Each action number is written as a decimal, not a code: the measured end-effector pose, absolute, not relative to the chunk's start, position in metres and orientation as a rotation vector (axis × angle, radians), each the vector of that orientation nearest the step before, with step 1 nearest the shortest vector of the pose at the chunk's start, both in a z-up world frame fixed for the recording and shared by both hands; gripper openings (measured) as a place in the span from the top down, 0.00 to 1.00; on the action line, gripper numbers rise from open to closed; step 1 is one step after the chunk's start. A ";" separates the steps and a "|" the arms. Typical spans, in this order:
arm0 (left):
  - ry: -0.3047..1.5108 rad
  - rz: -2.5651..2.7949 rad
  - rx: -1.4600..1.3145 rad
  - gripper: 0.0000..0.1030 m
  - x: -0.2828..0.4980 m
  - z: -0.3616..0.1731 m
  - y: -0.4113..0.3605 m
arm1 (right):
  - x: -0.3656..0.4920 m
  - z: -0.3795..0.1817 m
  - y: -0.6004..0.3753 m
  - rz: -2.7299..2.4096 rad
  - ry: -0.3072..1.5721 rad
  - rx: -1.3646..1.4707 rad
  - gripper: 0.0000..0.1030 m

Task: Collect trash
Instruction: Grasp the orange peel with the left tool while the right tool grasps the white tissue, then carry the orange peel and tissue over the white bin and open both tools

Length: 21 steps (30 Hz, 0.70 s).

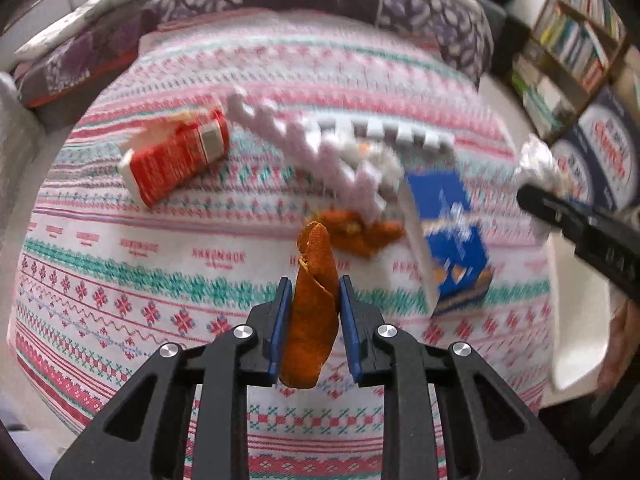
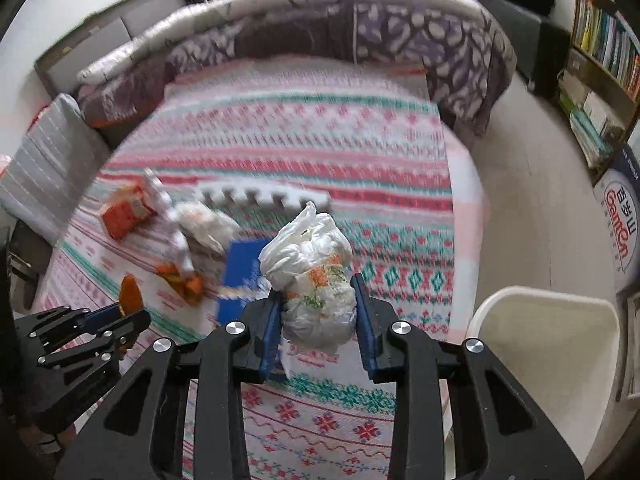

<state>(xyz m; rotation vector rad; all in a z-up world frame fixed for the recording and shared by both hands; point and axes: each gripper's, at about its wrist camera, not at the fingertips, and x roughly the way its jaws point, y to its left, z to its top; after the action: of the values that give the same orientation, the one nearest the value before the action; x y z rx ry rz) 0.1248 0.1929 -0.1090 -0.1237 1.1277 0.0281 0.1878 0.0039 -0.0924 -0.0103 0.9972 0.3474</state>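
Observation:
My left gripper (image 1: 311,294) is shut on an orange peel (image 1: 312,312), held above the patterned bedspread (image 1: 160,280); it also shows in the right wrist view (image 2: 130,300). My right gripper (image 2: 318,300) is shut on a crumpled white plastic bag (image 2: 316,280), which also shows at the right edge of the left wrist view (image 1: 536,168). On the bedspread lie more orange peel (image 1: 360,232), a red carton (image 1: 176,156), a blue box (image 1: 452,236), white foam puzzle strips (image 1: 320,140) and crumpled white paper (image 2: 208,220).
A white bin (image 2: 548,344) stands on the floor right of the bed. A purple patterned blanket (image 2: 360,36) lines the far bed edge. A bookshelf (image 2: 600,60) and a printed box (image 2: 620,224) stand at the right. A grey cushion (image 2: 40,172) lies at the left.

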 end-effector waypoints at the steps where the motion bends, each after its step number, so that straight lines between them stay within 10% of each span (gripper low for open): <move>1: 1.109 0.034 -0.136 0.77 0.125 -0.104 0.193 | 0.185 -0.086 0.003 0.349 0.972 -0.005 0.70; 21: 0.734 0.221 -0.141 0.76 0.120 -0.028 0.168 | 0.156 -0.035 -0.038 0.252 0.732 0.047 0.69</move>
<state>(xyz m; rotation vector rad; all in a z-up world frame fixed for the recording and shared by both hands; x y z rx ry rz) 0.1197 0.1676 -0.0280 -0.1415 0.7343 0.2214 0.1565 -0.0376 -0.0347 0.0469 0.7320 0.2515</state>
